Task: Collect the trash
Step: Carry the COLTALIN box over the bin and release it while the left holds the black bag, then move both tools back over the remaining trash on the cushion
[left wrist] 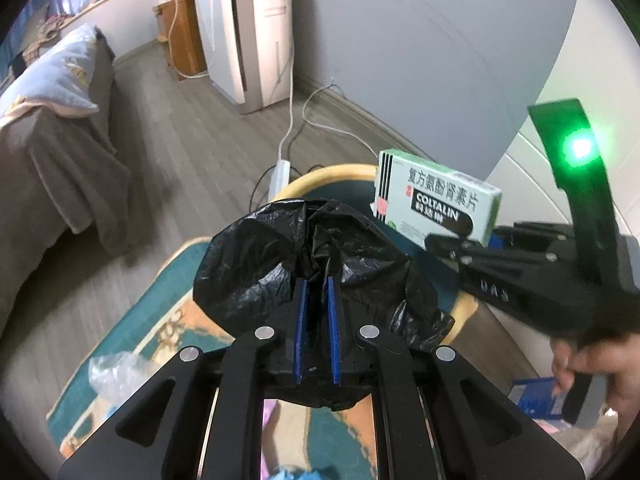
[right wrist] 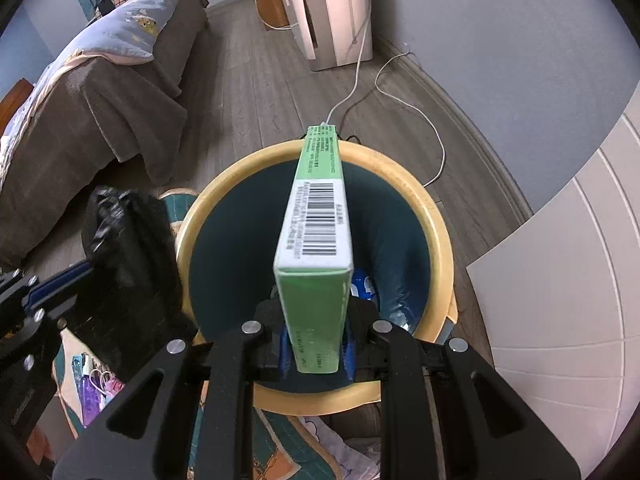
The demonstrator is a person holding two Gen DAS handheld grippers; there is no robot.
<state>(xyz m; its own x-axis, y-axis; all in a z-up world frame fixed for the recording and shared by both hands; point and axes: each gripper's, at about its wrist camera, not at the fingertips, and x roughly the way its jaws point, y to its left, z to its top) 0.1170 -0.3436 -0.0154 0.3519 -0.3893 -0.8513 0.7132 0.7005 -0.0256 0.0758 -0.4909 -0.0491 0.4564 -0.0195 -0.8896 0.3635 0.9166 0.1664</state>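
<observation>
Right wrist view: the right gripper [right wrist: 316, 354] points steeply down, its blue-padded jaws pinching the lower end of a flat green cardboard medicine box [right wrist: 316, 240]. The box stands on edge between the pads, barcode side toward the camera, and extends away from the fingers over the mouth of a round waste bin with a dark teal interior and a pale yellow rim [right wrist: 438, 220]. The bin sits directly ahead of and beneath the gripper; a scrap of blue and white packaging [right wrist: 362, 286] lies inside it, just to the right of the box.

To the left of the right gripper, outside the bin rim, the left gripper [left wrist: 318, 300] has its blue pads pressed nearly together on the gathered neck of a crumpled black plastic bag [left wrist: 260, 264]. In the left wrist view the bag bulges ahead of and to both sides of the fingers, covering the near part of the bin rim [left wrist: 340, 170]. The green box [left wrist: 440, 204] appears ahead and to the right of this gripper, held by the right tool, whose handle is gripped by a person's hand [left wrist: 592, 360].

A patterned teal and orange rug [left wrist: 160, 320] lies beneath both tools. Further ahead stand a white floor appliance [right wrist: 332, 8] and a brown blanket-covered bed [right wrist: 92, 92] on the left.
</observation>
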